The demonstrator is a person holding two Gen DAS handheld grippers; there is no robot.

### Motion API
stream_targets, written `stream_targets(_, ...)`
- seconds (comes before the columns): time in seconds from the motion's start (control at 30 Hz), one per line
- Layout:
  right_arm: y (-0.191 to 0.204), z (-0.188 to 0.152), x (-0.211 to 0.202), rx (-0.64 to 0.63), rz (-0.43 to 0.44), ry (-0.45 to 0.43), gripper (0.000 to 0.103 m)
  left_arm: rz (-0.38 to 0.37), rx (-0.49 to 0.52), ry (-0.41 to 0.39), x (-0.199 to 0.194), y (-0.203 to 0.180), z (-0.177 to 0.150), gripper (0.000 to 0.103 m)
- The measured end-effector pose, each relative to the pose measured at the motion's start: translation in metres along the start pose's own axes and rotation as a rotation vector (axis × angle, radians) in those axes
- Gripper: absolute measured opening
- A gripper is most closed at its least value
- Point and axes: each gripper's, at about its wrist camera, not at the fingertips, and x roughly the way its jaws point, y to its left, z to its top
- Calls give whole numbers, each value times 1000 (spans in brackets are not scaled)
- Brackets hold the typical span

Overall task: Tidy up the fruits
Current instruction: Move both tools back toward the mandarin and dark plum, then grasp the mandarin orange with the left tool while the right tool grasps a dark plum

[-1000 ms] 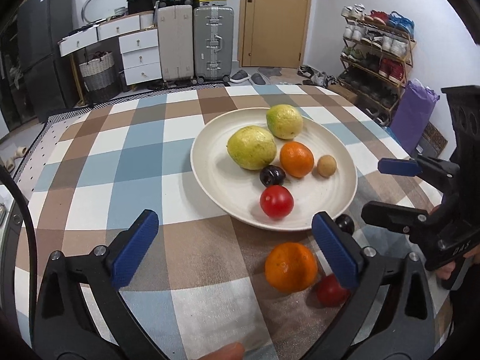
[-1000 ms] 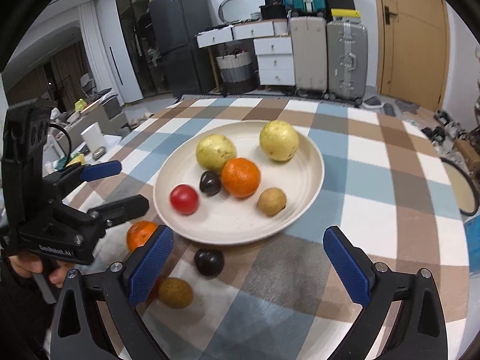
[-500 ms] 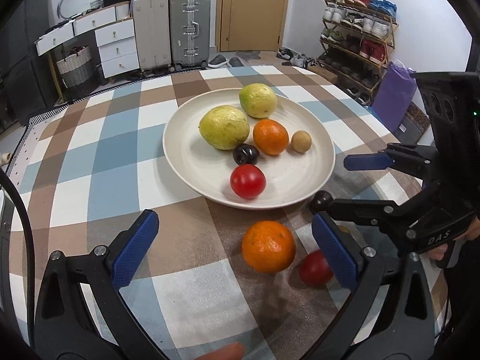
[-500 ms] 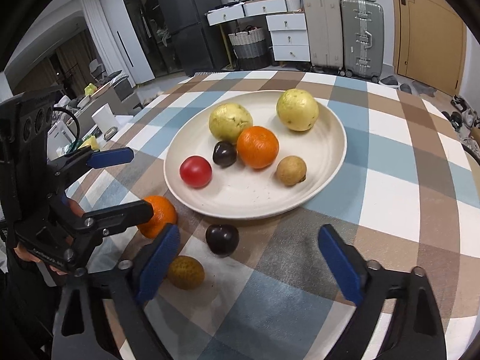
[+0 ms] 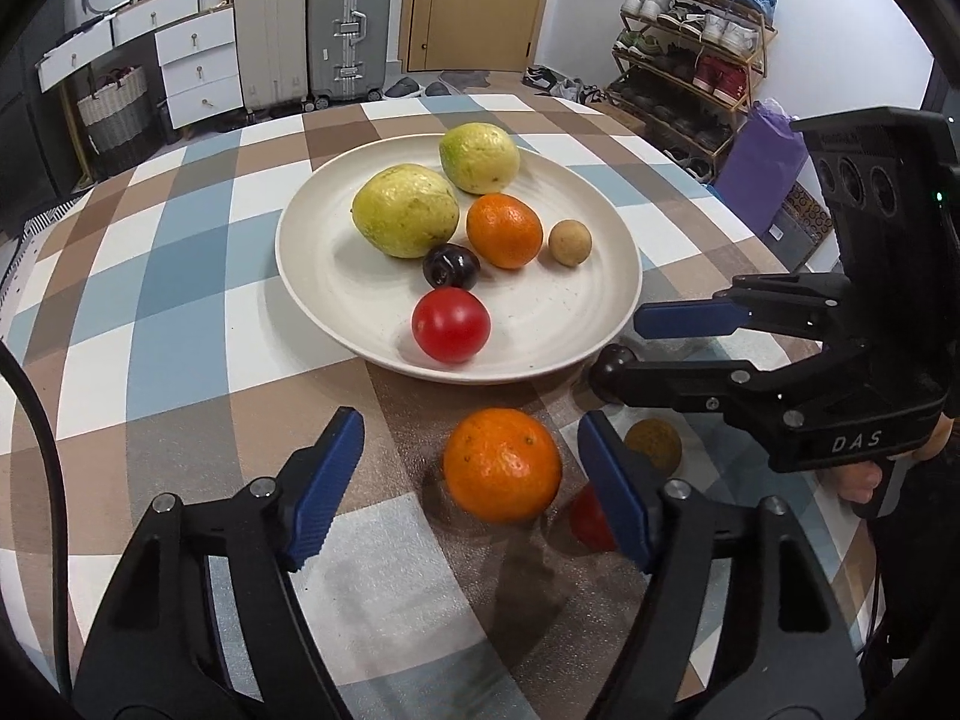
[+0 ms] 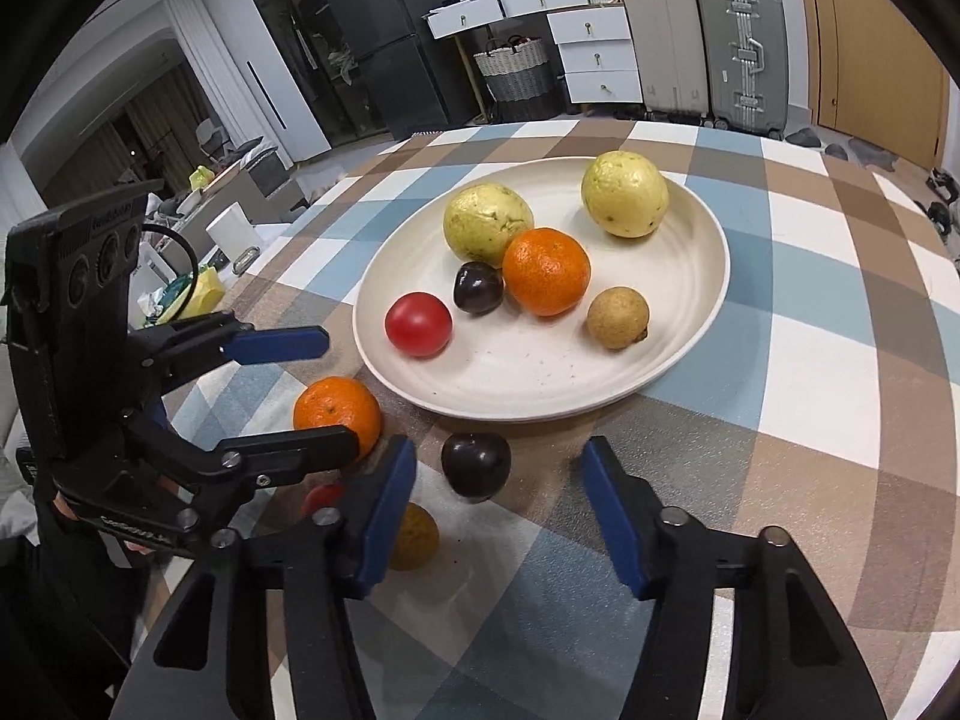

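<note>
Fruits off the round cream plate lie by its near rim: the loose orange mandarin between the left gripper's closing, not-yet-touching jaws; centre it. The right gripper, likewise narrowing, straddles the dark plum.

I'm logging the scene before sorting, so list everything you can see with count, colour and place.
plate: one, cream, on the checked tablecloth
guavas: two, yellow-green, on plate
orange: one, on plate
tomato: one, red, on plate
plum: one, dark, on plate
longan: one, tan, on plate
loose orange: one, on cloth, between left gripper fingers, untouched
loose plum: one, dark, between right gripper fingers
loose tomato: one, red, on cloth
loose longan: one, tan, on cloth
suitcases: two, background
Both grippers' jaws have just been closing.
</note>
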Motion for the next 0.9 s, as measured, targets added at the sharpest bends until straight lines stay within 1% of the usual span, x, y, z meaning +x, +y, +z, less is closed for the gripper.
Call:
stream_targets(0.07, 1, 0, 0, 4, 12, -1, 47, -8, 1, 6, 1, -1, 0, 66)
stream_targets(0.13, 1, 0, 0, 9, 26, 1, 44, -18, 7, 16, 3, -2, -1, 65)
stream_targets(0.17, 1, 0, 0, 11, 34, 2, 43, -19, 11, 19, 4, -3, -1, 61)
stream_targets(0.27, 1, -1, 1, 14, 44, 7, 42, -22, 30, 33, 8, -8, -3, 55)
stream_targets(0.43, 2, -1, 5, 21, 59, 16, 39, -25, 24, 47, 13, -6, -4, 46)
stream_targets(0.47, 3, -2, 5, 21, 61, 17, 36, -30, 23, 47, 13, -6, -4, 43)
stream_targets(0.53, 3, -2, 6, 21, 62, 20, 34, -52, 21, 47, 13, -6, -4, 38)
stream_targets(0.67, 4, -2, 9, 21, 52, 25, 28, -45, 33, 43, 13, -9, -4, 37)
stream_targets(0.9, 4, -2, 8, 19, 49, 24, 26, -44, 35, 42, 13, -9, -5, 37)
